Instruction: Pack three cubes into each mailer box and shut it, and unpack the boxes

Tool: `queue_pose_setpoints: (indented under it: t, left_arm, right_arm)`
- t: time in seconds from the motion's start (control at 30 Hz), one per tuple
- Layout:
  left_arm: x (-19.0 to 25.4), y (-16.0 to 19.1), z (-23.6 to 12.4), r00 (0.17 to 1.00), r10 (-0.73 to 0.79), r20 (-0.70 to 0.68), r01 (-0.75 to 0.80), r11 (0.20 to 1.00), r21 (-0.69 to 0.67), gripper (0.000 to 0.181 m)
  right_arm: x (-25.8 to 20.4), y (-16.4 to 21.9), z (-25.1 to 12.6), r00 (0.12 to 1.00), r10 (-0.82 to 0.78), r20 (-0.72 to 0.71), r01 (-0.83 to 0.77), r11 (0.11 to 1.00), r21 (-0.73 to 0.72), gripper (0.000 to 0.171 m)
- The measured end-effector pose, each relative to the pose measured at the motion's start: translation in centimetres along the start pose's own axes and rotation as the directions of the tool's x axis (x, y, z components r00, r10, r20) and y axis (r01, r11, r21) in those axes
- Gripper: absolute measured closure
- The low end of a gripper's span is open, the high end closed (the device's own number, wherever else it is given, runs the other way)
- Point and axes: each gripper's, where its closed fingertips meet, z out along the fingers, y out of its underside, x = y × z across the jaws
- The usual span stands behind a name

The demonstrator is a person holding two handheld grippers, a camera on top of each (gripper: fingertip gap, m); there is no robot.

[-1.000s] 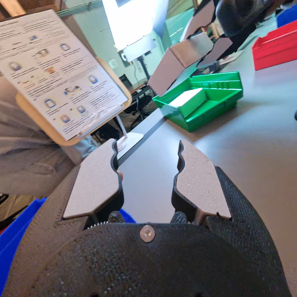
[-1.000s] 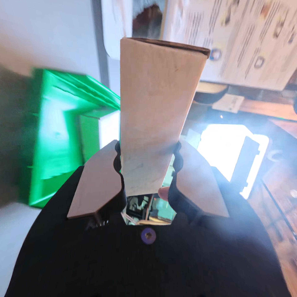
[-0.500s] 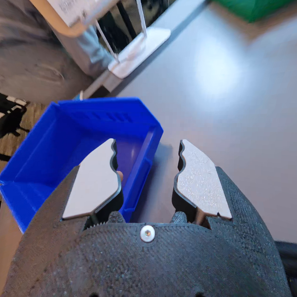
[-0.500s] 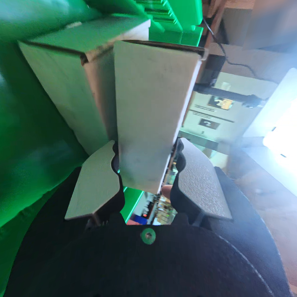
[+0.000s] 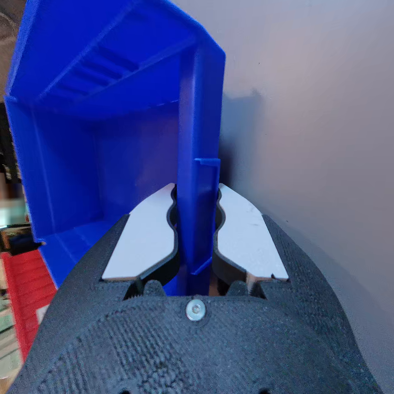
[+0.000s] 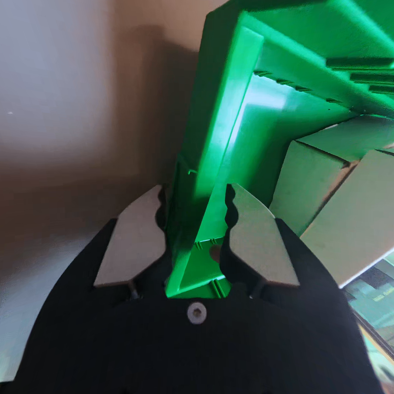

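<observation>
My left gripper [image 5: 196, 187] is shut on the right side wall of a blue bin [image 5: 198, 128], one finger inside and one outside. What I see of the bin's inside holds nothing. My right gripper [image 6: 195, 187] is shut on the side wall of a green bin [image 6: 223, 106], straddling its rim. Two closed cardboard mailer boxes lie side by side inside the green bin, one [image 6: 307, 181] behind the other [image 6: 358, 213], just right of my right finger. No cubes are in view.
The grey table [image 5: 309, 128] runs along the right of the blue bin and along the left of the green bin [image 6: 64, 85]. A red bin [image 5: 23, 277] sits at the lower left, beyond the blue bin. Some 50 cm of space lies between my two pairs of fingers.
My left gripper came down onto the blue bin and closed on its wall. My right gripper let go of the mailer box in the green bin and closed on that bin's wall.
</observation>
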Motion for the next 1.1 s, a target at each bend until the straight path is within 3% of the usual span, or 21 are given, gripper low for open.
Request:
queue_pose_setpoints:
  t: [0.1, 0.33, 0.5, 0.57, 0.63, 0.67, 0.73, 0.8, 0.87, 0.97, 1.03, 1.1]
  left_arm:
    - [0.0, -1.5, 0.4, 0.996, 0.085, 0.012, -0.085, 0.996, 0.026, 0.151]
    - [5.0, -8.4, -1.5, 0.964, 0.267, -0.016, -0.258, 0.944, 0.204, 0.151]
    - [9.1, -15.2, -2.8, 0.904, 0.426, 0.011, -0.396, 0.83, 0.394, 0.15]
    - [9.2, -17.1, -3.0, 0.892, 0.445, 0.077, -0.432, 0.792, 0.433, 0.14]
    - [8.7, -17.7, -3.4, 0.927, 0.373, 0.041, -0.353, 0.827, 0.437, 0.124]
    - [8.7, -17.9, -4.3, 0.951, 0.31, -0.003, -0.272, 0.837, 0.475, 0.124]
    - [9.5, -18.4, -7.4, 0.975, 0.162, -0.155, -0.04, 0.806, 0.59, 0.132]
    - [11.3, -18.9, -10.8, 0.924, 0.036, -0.381, 0.225, 0.753, 0.618, 0.132]
    - [12.5, -19.8, -13.4, 0.835, -0.101, -0.541, 0.453, 0.685, 0.571, 0.132]
    - [13.7, -22.1, -15.2, 0.721, -0.274, -0.636, 0.654, 0.572, 0.495, 0.13]
    - [14.5, -23.5, -14.3, 0.692, -0.378, -0.615, 0.701, 0.553, 0.449, 0.127]
    - [16.3, -25.1, -12.9, 0.683, -0.391, -0.617, 0.7, 0.591, 0.4, 0.136]
  right_arm:
    - [-0.2, -0.4, 0.2, 0.999, -0.044, -0.013, 0.044, 0.999, 0.011, 0.138]
    - [-4.9, -0.7, -2.1, 0.984, -0.151, -0.095, 0.158, 0.985, 0.071, 0.139]
    - [-11.5, -3.1, -5.5, 0.953, -0.237, -0.188, 0.269, 0.948, 0.168, 0.139]
    - [-14.1, -4.6, -7.5, 0.942, -0.228, -0.248, 0.288, 0.927, 0.242, 0.133]
    - [-16.3, -6.4, -11.3, 0.951, -0.122, -0.286, 0.237, 0.878, 0.416, 0.118]
    - [-17.7, -6.9, -13.8, 0.973, -0.045, -0.228, 0.166, 0.823, 0.544, 0.119]
    - [-19.8, -6.8, -19.0, 0.994, 0.113, 0.004, -0.074, 0.622, 0.78, 0.12]
    - [-18.5, -4.2, -21.3, 0.932, 0.318, 0.175, -0.303, 0.413, 0.859, 0.122]
    - [-15.1, 0.6, -20.0, 0.786, 0.592, 0.178, -0.411, 0.286, 0.866, 0.123]
    - [-12.4, 6.2, -15.7, 0.563, 0.807, 0.176, -0.546, 0.205, 0.812, 0.118]
    - [-11.8, 6.5, -12.9, 0.505, 0.832, 0.229, -0.635, 0.179, 0.752, 0.112]
    - [-11.3, 5.3, -10.8, 0.487, 0.827, 0.281, -0.702, 0.179, 0.689, 0.116]
